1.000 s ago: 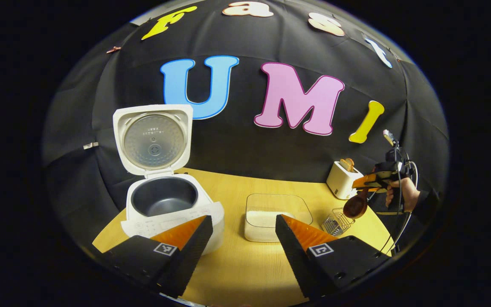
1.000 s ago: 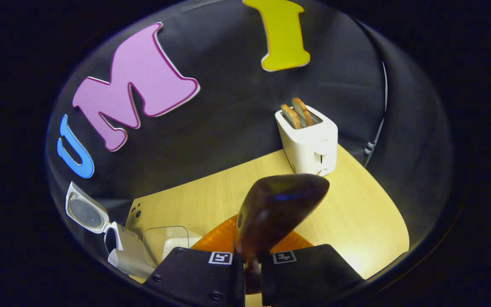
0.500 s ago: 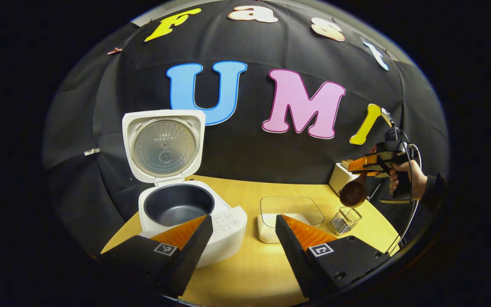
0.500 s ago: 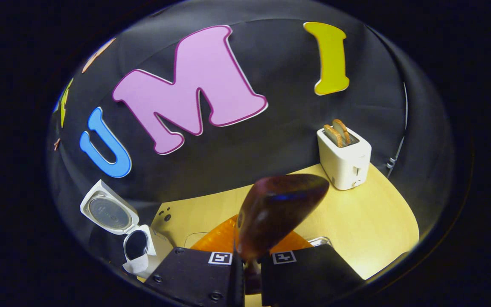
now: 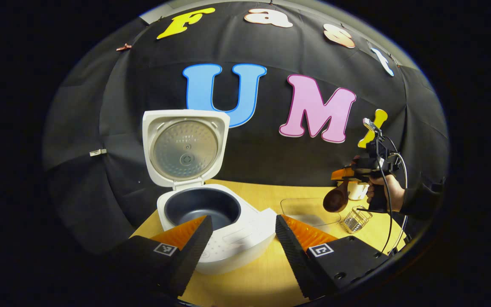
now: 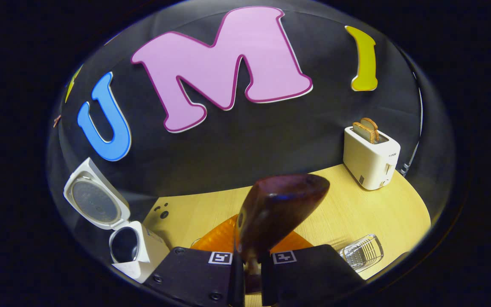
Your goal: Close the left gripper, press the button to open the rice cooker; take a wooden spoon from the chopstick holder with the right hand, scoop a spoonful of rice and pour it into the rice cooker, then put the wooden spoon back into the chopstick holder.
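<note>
Fingers of my right gripper (image 6: 248, 266) are pinched together on the neck of the wooden spoon (image 6: 277, 211), with the dark bowl standing up just ahead of them, above the table (image 6: 364, 213). In the left gripper view I see that same spoon hanging bowl-down from the gripper, above the wire chopstick holder (image 5: 355, 218) and beside the clear rice container (image 5: 309, 209). I judge the spoon light, stiff and smooth, so a grip this close to the bowl should keep it from twisting when it digs in; a glossy handle could still slip under load. My left gripper (image 5: 244, 238) stands wide open, holding nothing, its fingers framing the rice cooker (image 5: 217, 221). The cooker's lid stands upright and the dark inner pot is bare. A toaster (image 6: 371, 157) sits at the back, well apart from the work.
</note>
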A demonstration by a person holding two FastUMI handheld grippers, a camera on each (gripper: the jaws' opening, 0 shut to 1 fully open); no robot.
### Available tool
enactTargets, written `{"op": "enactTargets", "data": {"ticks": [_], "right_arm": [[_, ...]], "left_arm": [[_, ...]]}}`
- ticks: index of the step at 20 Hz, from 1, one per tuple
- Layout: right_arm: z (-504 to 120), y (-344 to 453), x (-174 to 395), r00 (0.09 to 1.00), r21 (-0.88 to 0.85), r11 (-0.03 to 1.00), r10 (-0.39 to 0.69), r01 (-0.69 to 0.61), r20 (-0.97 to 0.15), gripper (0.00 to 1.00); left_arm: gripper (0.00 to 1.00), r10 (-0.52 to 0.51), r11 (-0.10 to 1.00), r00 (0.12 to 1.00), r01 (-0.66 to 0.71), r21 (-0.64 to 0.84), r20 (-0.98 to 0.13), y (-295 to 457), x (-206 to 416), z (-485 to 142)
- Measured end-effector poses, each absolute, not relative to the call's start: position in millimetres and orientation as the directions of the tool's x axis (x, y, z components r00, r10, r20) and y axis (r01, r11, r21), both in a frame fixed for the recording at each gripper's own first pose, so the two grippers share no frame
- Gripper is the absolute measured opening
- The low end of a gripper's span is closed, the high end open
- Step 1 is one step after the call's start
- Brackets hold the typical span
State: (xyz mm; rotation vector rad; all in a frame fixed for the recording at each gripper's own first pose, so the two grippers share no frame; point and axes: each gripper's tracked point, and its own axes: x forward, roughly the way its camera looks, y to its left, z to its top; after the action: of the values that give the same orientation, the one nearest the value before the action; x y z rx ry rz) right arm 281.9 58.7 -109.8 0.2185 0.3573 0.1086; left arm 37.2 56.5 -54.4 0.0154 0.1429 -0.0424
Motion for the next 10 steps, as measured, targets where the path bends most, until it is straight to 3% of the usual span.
{"op": "enactTargets", "data": {"ticks": [7,10], "right_arm": [[-163,76,306,0.946,0.012,0.996,0.093,-0.094,-0.309,0.19],[-192,85,300,0.928,0.033,0.996,0.084,-0.078,-0.362,0.19]], "left_arm": [[0.96,-0.019,1.0,0.988,0.016,-0.018,-0.151,84,46,-61],[0.95,-0.003,0.999,0.99,-0.004,-0.045,-0.138,93,51,-58]]}}
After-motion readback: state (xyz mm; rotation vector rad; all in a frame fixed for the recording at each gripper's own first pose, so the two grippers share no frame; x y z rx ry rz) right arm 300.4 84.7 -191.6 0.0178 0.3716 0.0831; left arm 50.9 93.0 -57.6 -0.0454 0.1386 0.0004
